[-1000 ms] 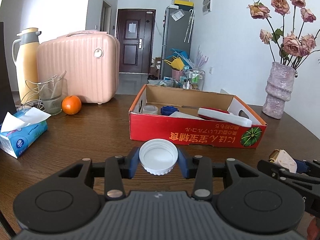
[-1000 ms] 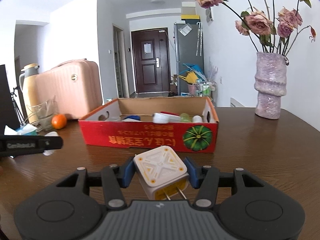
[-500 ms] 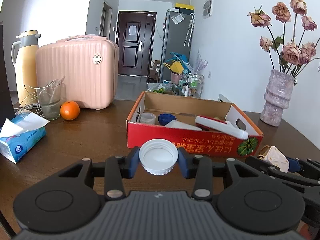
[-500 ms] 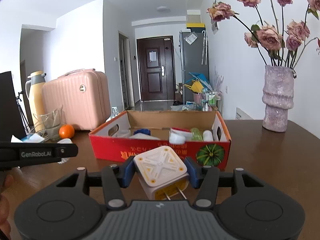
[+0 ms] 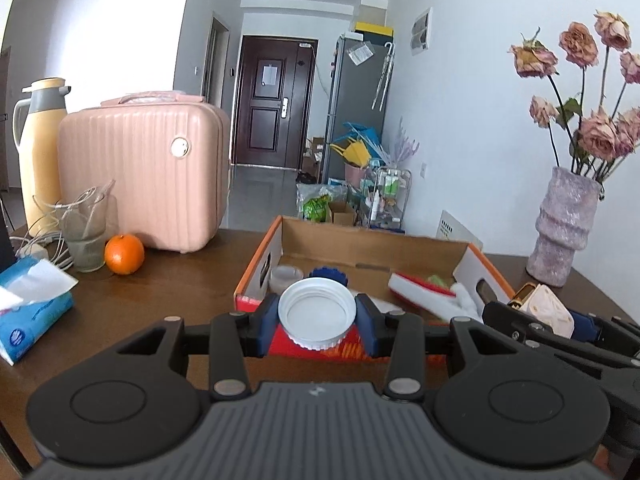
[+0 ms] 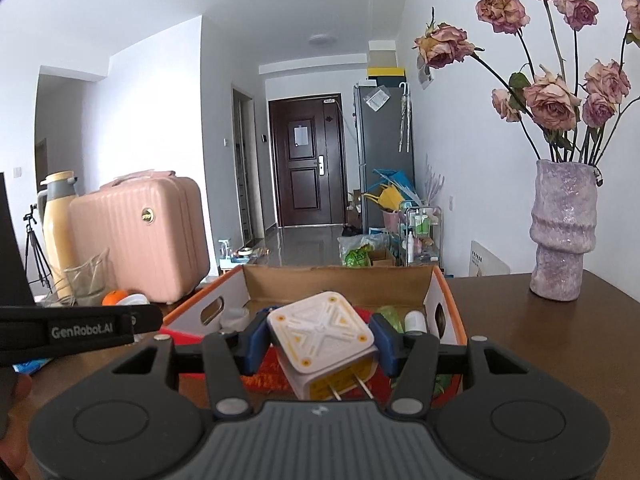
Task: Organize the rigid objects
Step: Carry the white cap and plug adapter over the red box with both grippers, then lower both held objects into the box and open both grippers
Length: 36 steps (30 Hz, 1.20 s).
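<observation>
My left gripper (image 5: 317, 322) is shut on a white plastic lid (image 5: 317, 317), its hollow side facing the camera, held just over the near wall of the red cardboard box (image 5: 470, 258). My right gripper (image 6: 321, 346) is shut on a white cube-shaped plug adapter (image 6: 322, 330) with yellow marks and two metal prongs, also at the near wall of the box (image 6: 440, 286). Inside lie a clear cup (image 5: 285, 276), a blue cap (image 5: 329, 272), a red-and-white flat item (image 5: 420, 296) and a small white bottle (image 6: 414, 320). The right gripper with the adapter (image 5: 546, 312) shows at right in the left wrist view.
On the brown table stand a pink suitcase (image 5: 140, 176), a yellow thermos (image 5: 38, 152), a glass with cables (image 5: 84, 236), an orange (image 5: 124, 254) and a blue tissue pack (image 5: 30, 312) at left. A purple vase of dried roses (image 6: 562, 236) stands at right.
Both grippers have risen and moved toward the box, each keeping its object; the box now looks closer and lower, with its inside more exposed.
</observation>
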{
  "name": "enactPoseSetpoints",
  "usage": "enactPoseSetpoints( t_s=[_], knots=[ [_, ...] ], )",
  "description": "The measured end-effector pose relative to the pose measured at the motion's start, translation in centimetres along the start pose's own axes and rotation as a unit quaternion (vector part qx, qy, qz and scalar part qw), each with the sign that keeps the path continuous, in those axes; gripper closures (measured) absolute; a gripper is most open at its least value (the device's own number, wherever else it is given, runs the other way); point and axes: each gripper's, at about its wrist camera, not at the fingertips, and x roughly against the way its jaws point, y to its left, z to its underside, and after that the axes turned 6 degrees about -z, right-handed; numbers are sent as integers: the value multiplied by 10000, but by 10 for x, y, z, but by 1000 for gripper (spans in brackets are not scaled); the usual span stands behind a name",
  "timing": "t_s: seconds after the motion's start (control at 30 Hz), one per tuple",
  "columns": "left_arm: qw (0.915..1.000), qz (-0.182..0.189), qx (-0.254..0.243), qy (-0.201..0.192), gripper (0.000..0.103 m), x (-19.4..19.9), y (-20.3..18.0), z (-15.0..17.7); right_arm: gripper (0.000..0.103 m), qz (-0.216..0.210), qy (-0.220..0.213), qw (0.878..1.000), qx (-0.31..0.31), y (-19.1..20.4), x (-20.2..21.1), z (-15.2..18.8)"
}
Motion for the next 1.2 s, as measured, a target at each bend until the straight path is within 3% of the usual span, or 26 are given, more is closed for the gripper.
enactPoseSetpoints(
  t_s=[0.5, 0.97, 1.2],
  knots=[
    [10000, -34, 37, 42, 61, -72, -23, -23, 51, 153, 108, 9997, -146, -36, -72, -25],
    [9984, -257, -263, 421, 61, -160, -36, -32, 51, 188, 734, 9970, -160, -62, -150, -32],
    [9974, -295, -387, 538, 60, -177, -31, -30, 50, 204, 943, 9953, -61, -66, -166, -29]
  ],
)
